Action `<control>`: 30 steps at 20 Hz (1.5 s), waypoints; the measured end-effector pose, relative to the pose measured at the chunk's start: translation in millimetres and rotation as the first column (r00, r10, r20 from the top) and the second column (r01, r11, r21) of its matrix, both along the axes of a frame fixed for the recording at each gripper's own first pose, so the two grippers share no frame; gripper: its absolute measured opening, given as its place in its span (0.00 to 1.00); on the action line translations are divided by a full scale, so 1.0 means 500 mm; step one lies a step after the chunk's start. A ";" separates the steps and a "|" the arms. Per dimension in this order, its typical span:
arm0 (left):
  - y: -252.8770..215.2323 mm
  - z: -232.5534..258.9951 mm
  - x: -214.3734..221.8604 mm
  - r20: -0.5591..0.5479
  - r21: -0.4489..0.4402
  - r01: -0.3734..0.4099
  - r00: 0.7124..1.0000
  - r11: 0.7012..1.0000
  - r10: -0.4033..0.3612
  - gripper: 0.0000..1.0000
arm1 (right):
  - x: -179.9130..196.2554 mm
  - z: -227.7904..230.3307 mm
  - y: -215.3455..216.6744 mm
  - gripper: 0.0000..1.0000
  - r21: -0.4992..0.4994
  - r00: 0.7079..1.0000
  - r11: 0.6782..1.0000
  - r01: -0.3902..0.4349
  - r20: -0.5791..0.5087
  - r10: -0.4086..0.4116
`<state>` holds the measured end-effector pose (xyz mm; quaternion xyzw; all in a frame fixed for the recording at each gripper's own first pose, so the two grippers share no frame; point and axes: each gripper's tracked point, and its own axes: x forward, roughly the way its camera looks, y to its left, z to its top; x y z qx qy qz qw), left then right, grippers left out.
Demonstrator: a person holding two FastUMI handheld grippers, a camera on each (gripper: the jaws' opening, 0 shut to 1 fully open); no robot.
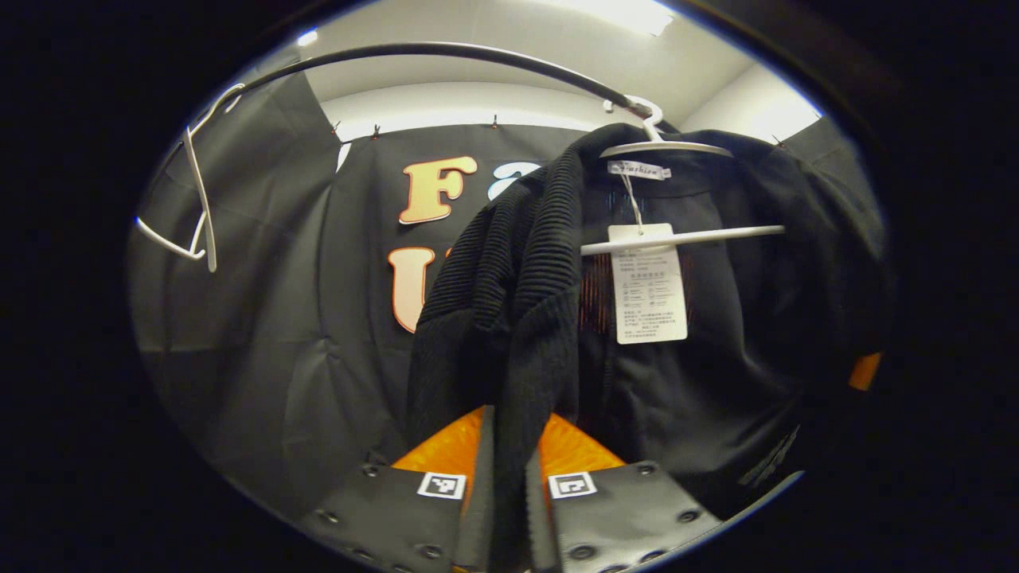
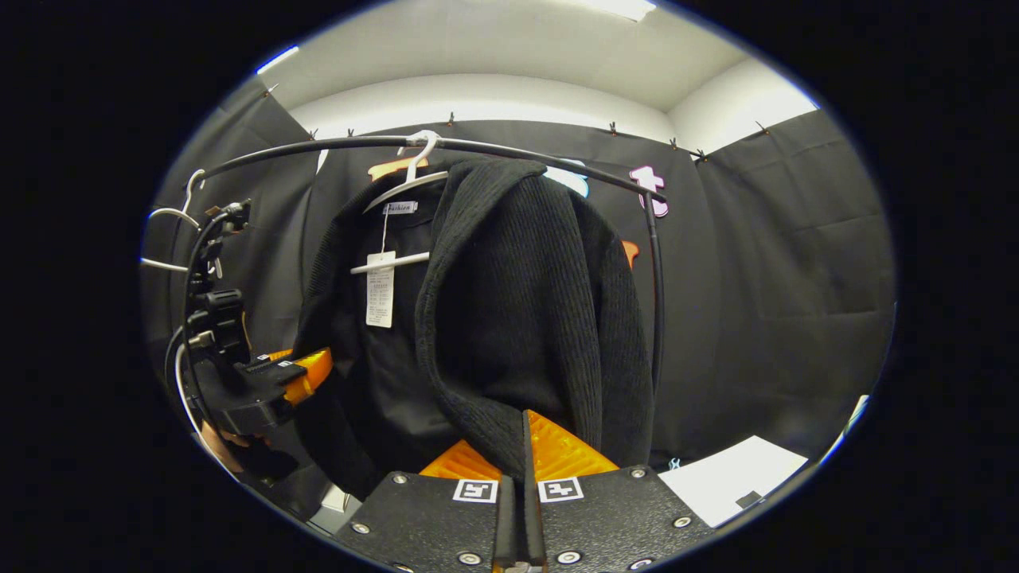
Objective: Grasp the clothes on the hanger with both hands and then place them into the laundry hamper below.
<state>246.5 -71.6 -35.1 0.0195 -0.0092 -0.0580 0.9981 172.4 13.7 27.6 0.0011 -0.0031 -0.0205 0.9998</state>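
1. In the left gripper view, the left hand-held gripper (image 1: 509,477) has its fingers drawn in narrow, with the front edge of a black knitted cardigan (image 1: 509,318) passing down between them; both fingers appear to press on the ribbed cloth.
2. In the right gripper view, the right hand-held gripper (image 2: 524,469) has its fingers almost together, with the lower fold of the cardigan (image 2: 517,318) caught in the thin gap between them.
3. The cardigan hangs on a white hanger (image 1: 677,147) hooked over a dark rail (image 1: 446,54) near the ceiling. Its front is open, and a white paper tag (image 1: 649,286) dangles on a string from the neck label, lying across the hanger's lower bar.
4. In the right gripper view the same hanger (image 2: 414,179) sits on the rail (image 2: 509,147), with the tag (image 2: 380,294) below it, and the right half of the cardigan is bunched towards the camera.
5. The left hand-held gripper (image 2: 306,374) also shows at the left of the right gripper view, touching the cardigan's left edge, with cables running up from it.
6. A second, bare white hanger (image 1: 199,199) hangs farther left on the rail, well apart from the cardigan.
7. A white surface (image 2: 732,477) lies low at the right of the right gripper view; what it is cannot be told.
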 end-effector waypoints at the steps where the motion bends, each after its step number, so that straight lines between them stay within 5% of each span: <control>1: -0.008 0.000 -0.011 -0.008 0.007 0.030 1.000 1.000 -0.030 0.23 | -0.001 0.002 0.006 0.04 0.003 1.000 1.000 -0.013 0.006 0.013; 2: -0.017 0.000 -0.021 -0.015 0.006 0.060 0.998 0.998 -0.060 0.13 | -0.002 0.007 0.005 0.05 0.013 1.000 1.000 -0.014 0.016 0.014; 4: -0.025 0.012 -0.039 -0.005 0.001 0.097 0.995 0.995 -0.097 0.10 | -0.009 0.015 0.001 0.05 0.037 0.999 0.999 -0.001 0.033 -0.001; 13: 0.004 0.078 -0.085 0.015 -0.046 0.106 0.994 0.993 -0.105 0.11 | -0.039 0.105 -0.053 0.01 0.112 0.991 0.993 0.039 0.127 -0.053; 15: 0.027 0.099 -0.084 0.009 -0.034 0.076 0.997 0.997 -0.075 0.08 | -0.055 0.161 -0.073 0.00 0.084 0.984 0.995 0.054 0.168 -0.068; 21: 0.008 0.167 -0.096 0.055 0.002 0.160 0.986 0.987 -0.159 0.07 | -0.104 0.394 -0.119 0.03 -0.040 0.943 0.992 0.119 0.316 -0.100; 26: 0.006 0.180 -0.088 0.093 0.001 0.147 0.985 0.989 -0.146 0.09 | -0.061 0.528 -0.162 0.00 -0.083 0.926 0.982 0.169 0.355 -0.130; 30: 0.019 0.168 -0.074 0.081 -0.039 0.125 0.989 0.991 -0.121 0.07 | 0.012 0.606 -0.257 0.00 -0.138 0.896 0.949 0.285 0.391 -0.212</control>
